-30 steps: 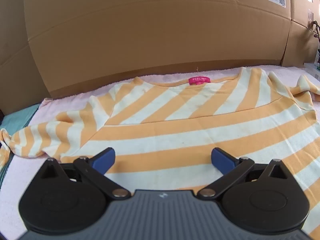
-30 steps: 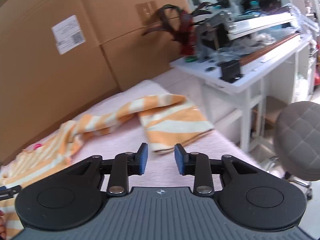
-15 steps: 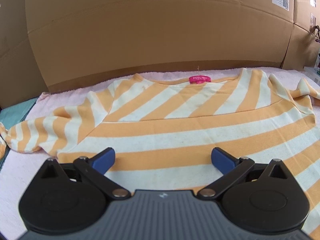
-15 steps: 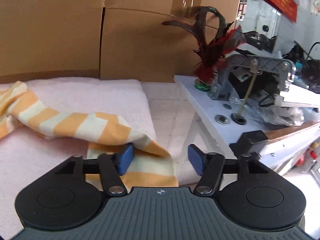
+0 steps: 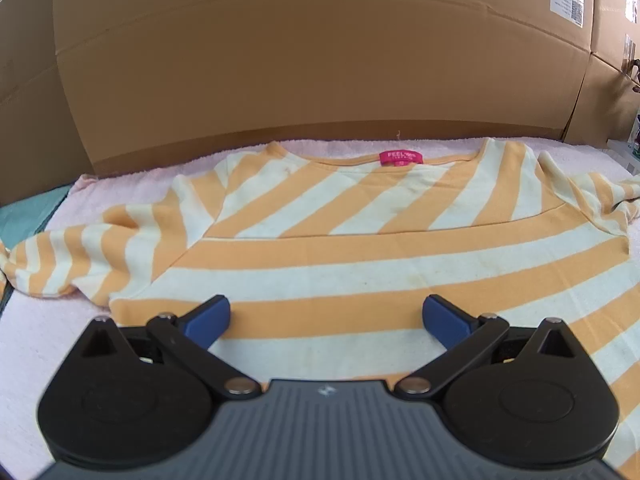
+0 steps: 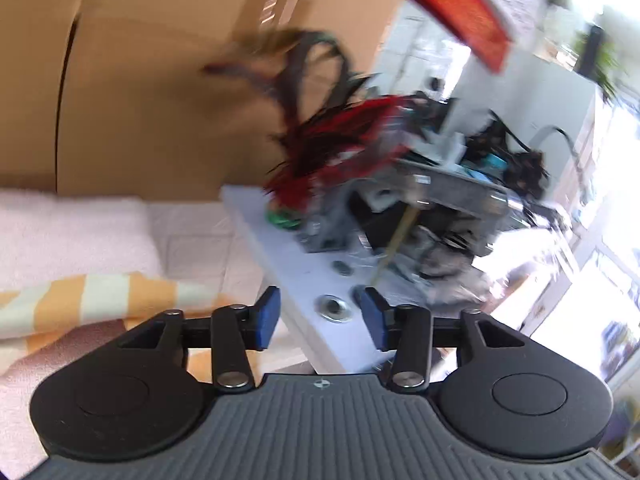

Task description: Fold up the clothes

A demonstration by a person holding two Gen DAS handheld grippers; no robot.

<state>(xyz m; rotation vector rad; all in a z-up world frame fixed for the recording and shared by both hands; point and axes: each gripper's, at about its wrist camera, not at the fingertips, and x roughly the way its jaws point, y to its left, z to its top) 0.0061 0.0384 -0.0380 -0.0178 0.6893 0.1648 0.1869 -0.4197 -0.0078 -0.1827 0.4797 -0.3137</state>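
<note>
The striped shirt (image 5: pixel 360 248) lies spread front-up on the pink towel (image 5: pixel 36 332) over the worktop, neckline and pink label (image 5: pixel 398 157) toward the cardboard boxes (image 5: pixel 320 52), and its body has kept its place through the last second. What has changed is on my right: a second ago my right hand-held gripper (image 6: pixel 320 316) faced the right sleeve (image 6: pixel 92 300) lying out across the towel; it has since swung out past the worktop's edge toward the white side table (image 6: pixel 288 264), and that sleeve now lies low at the left of its view. Its jaws are opening, with nothing between them. I judge the sleeve pulled straight and let go. My left hand-held gripper (image 5: pixel 326 318) stays wide over the lower hem, holding nothing.
</note>
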